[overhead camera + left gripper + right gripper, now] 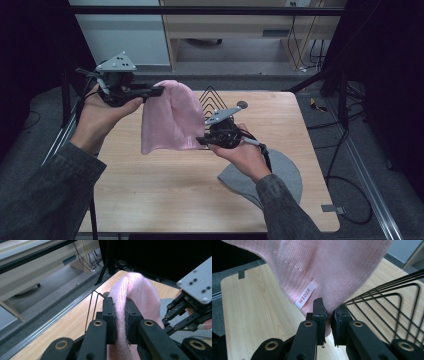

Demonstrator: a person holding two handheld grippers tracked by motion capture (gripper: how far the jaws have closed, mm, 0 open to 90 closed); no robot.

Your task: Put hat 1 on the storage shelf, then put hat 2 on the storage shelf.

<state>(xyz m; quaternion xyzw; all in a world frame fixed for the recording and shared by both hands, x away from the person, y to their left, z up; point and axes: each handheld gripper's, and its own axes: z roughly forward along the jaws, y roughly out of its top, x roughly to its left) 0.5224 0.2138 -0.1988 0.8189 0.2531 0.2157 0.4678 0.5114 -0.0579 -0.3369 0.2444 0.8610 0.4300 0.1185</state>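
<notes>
Wooden bench (165, 190) is lying beneath the pink beanie (167, 117): left hand-held gripper (159, 91) is pinching its crown at 10 o'clock, right hand-held gripper (201, 141) its hem, spreading it for handling.

Knit hat (170, 117) above table (150, 185), wire rack (212, 100) behind it

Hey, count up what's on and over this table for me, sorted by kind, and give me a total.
Knit hats: 2, a pink hat held up by both claws and a grey hat flat on the table
Black wire racks: 1, the rack behind the pink hat
Claws: 2, left claw and right claw, each shut on the pink hat
Total: 5
</notes>
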